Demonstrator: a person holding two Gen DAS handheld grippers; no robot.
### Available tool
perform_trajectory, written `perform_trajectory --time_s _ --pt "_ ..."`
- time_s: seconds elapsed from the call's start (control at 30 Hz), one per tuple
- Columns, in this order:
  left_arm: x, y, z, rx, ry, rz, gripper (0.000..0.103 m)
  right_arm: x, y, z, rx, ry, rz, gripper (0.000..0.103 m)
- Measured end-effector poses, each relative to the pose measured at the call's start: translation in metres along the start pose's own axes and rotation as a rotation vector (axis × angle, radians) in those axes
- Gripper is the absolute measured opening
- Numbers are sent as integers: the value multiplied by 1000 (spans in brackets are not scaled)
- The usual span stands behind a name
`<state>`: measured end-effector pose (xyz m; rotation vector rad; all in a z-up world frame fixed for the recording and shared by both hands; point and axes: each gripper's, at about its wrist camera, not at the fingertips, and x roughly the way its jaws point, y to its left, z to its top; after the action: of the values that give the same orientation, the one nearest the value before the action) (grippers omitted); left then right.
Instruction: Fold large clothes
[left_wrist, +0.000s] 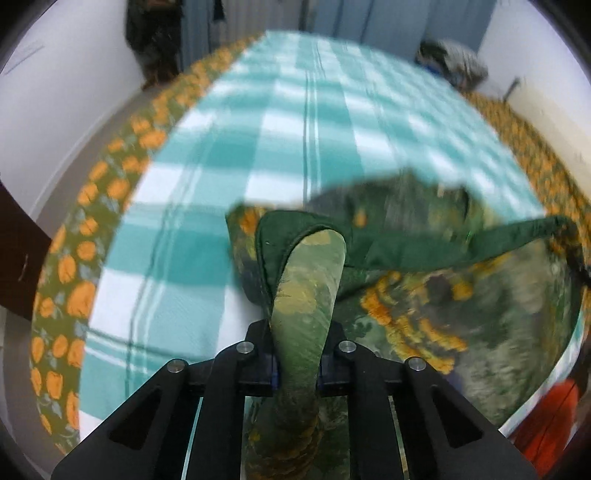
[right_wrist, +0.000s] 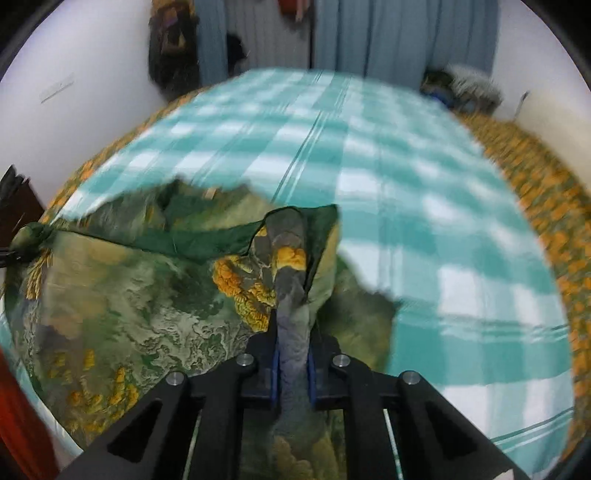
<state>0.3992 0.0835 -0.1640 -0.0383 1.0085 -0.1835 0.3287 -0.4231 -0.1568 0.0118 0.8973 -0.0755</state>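
Observation:
A large green garment with orange and yellow embroidery hangs stretched between my two grippers above a teal and white checked sheet. My left gripper is shut on one bunched corner of it. My right gripper is shut on the other corner of the garment. A dark green hem runs taut between the two held corners. The cloth below sags in a loose pouch. Both views are blurred by motion.
The checked sheet covers a bed with an olive and orange floral cover showing along both sides. White walls stand left and right. A pile of clothes lies at the far right corner. Curtains hang at the back.

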Motion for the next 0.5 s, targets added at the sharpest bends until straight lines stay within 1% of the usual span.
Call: perform_trajectory --time_s 0.07,0.1,0.17,0.23,0.3,0.33,0.37,0.43,0.5 --pt "-17 -8 23 -27 -98 -15 9 -15 -6 17 11 -83 -37 11" --pt "-22 -13 30 -25 -130 -5 9 -18 -7 23 15 -105 -43 11" --pt "-27 -31 52 5 -215 39 9 -22 -12 41 33 -157 -77 10" --pt "-16 -45 65 26 -242 77 9 -14 -18 52 50 -171 -101 10" --pt "10 -55 73 42 -240 128 9 7 -25 58 50 -164 -137 10" --pt "32 -57 74 48 -218 162 9 17 -29 56 50 -148 -148 10" --pt "53 -56 72 51 -188 190 9 32 -32 52 55 -122 -158 10" --pt "84 -51 66 42 -132 215 10 71 -36 37 65 -42 -172 10" --pt "114 -44 50 38 -89 233 11 99 -34 20 54 12 -180 10"
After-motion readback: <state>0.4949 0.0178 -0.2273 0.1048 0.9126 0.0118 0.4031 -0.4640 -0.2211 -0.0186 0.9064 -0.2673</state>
